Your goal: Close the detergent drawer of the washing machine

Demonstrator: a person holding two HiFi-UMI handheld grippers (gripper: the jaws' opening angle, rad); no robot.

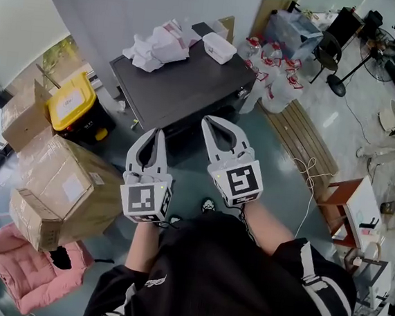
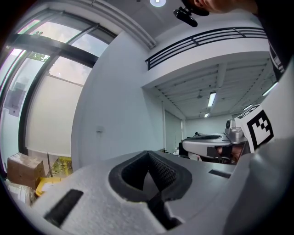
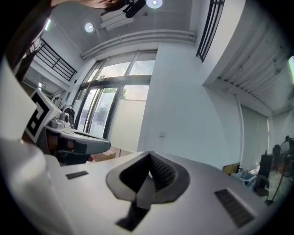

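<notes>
left gripper (image 1: pixel 159 133), right gripper (image 1: pixel 209 121), fingers (image 2: pixel 161 172) together, empty

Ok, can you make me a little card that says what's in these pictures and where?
left hand-held gripper: shut, empty
right hand-held gripper: shut, empty, beside the left one
dark grey machine: in front of both, not touched
on top of it: crumpled white pile, white box
detergent drawer: can't see it
left of the machine: yellow bin, cardboard boxes
</notes>
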